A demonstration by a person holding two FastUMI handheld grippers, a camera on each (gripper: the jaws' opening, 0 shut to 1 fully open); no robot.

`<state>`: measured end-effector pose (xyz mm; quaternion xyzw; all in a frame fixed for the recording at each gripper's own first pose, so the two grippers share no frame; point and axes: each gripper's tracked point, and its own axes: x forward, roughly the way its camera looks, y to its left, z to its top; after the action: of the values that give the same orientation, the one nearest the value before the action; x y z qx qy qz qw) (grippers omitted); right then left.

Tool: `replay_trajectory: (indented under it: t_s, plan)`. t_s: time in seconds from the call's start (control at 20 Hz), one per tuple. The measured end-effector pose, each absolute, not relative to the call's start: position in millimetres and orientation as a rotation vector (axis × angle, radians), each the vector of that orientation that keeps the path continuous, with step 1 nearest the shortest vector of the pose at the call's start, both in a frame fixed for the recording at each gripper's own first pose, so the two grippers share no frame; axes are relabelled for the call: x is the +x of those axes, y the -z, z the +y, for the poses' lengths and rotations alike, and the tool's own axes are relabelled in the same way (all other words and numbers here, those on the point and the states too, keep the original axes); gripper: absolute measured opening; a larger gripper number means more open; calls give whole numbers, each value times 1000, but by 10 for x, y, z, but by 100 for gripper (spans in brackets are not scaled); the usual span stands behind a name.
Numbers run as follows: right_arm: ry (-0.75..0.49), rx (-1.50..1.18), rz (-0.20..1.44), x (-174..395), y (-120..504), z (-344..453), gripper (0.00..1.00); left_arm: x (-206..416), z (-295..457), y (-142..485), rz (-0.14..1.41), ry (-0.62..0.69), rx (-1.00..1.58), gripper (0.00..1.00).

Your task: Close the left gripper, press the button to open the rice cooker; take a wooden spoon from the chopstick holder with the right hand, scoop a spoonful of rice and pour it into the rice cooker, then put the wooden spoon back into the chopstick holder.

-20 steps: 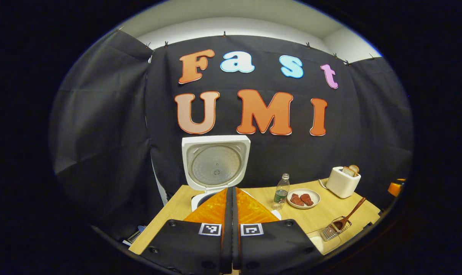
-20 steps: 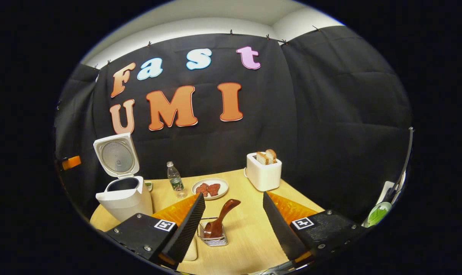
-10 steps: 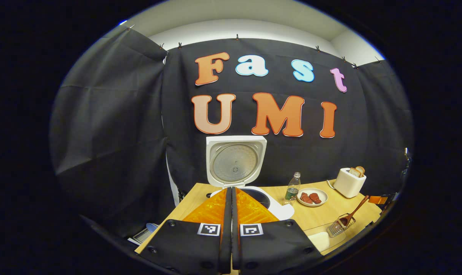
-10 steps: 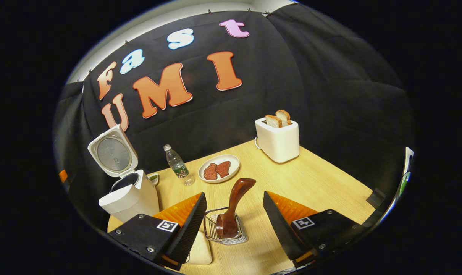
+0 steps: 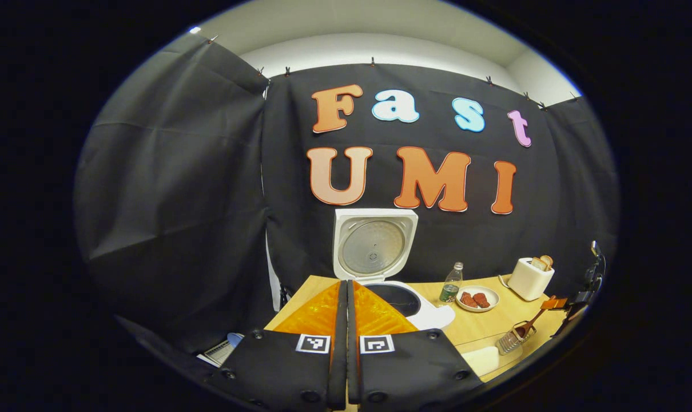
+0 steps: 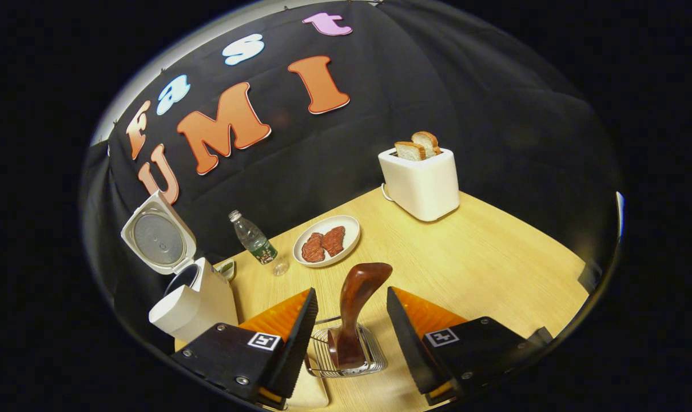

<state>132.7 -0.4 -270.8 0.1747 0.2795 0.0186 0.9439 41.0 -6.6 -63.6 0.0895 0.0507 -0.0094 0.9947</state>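
Table (image 6: pixel 483 257) | left tool (image 5: pixel 346 297) pressed together | right tool (image 6: pixel 352 306) spread around wooden spoon (image 6: pixel 354 303)

wooden spoon (image 6: pixel 354 312) bowl inside chopstick holder (image 6: pixel 374 357)

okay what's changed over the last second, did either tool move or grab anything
The right tool has closed in on the wooden spoon in the chopstick holder, its open fingers now either side of the handle, nothing gripped yet. The left tool stayed shut and pulled back from the rice cooker, whose lid stays up.
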Motion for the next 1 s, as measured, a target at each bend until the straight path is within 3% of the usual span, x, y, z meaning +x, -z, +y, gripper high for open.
replay_trajectory:
  t_s: [0.2, 0.45, 0.75, 1.0]
  plan:
    - [-19, 435, 572, 1432, 2744, -26, 59, 363, -2, 720, 130, 8, 171, 5]
    - [-16, 566, 623, 1415, 2757, 22, 29, 356, 57, 741, 141, 0, 159, 5]
    - [-20, 502, 627, 1390, 2679, 102, 19, 343, 39, 819, 184, 15, 105, 5]
    - [-49, 387, 549, 1319, 2251, 215, 14, 307, -6, 682, 161, 33, 101, 5]
